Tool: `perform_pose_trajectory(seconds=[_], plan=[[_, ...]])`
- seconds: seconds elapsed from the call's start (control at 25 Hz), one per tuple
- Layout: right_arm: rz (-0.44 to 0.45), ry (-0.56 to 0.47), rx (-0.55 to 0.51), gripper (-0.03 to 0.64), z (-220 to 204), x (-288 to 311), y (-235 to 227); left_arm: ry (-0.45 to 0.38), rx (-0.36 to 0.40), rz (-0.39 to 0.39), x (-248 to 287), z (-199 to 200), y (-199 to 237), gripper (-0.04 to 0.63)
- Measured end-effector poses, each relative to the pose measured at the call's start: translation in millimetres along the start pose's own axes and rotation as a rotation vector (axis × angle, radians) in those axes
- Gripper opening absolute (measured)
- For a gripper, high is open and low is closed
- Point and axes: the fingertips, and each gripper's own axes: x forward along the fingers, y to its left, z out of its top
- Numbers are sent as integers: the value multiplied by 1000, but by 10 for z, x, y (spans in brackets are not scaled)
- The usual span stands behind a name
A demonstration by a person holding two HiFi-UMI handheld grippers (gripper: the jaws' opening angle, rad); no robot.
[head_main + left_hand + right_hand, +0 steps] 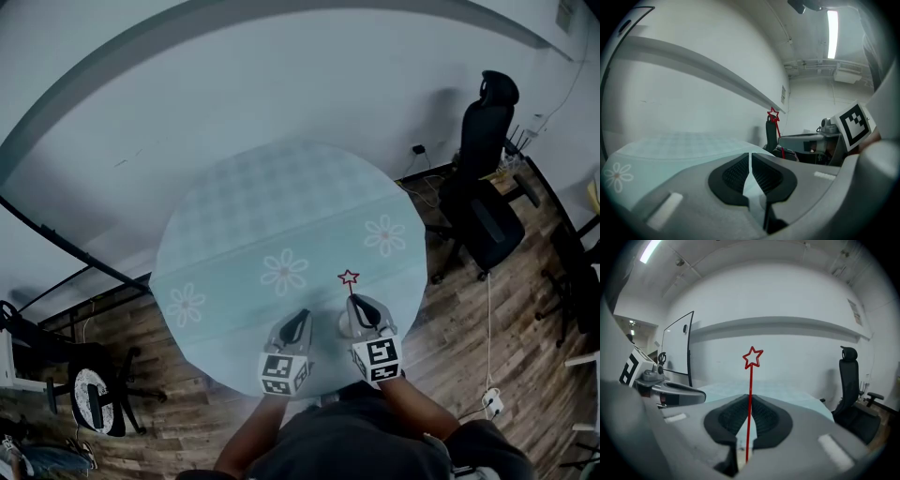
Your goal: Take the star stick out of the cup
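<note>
Pinching star stick [751, 380], your right hand-held gripper [750, 401] sits above worktop [281, 216]; your left hand-held gripper [750, 157] clenched, empty.

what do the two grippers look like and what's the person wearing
The left gripper and right gripper both have smooth grey bodies that taper forward to two jaws lined with black ribbed pads. Each carries a white cube at the back, printed with black square markers. No cables show. The person wears a dark grey top.
</note>
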Motion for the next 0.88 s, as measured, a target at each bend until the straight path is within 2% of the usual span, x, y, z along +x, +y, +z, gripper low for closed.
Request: perform_pose_trajectory(seconds=[0.4, 0.64, 0.88], plan=[[-31, -222, -47, 20, 704, -403, 193, -77, 37, -41, -237, 345, -123, 23], [-31, -256, -57, 20, 831, -477, 241, -114, 72, -39, -335, 521, -111, 21], [-29, -281, -45, 18, 917, -519, 275, -121, 70, -32, -397, 544, -89, 21]])
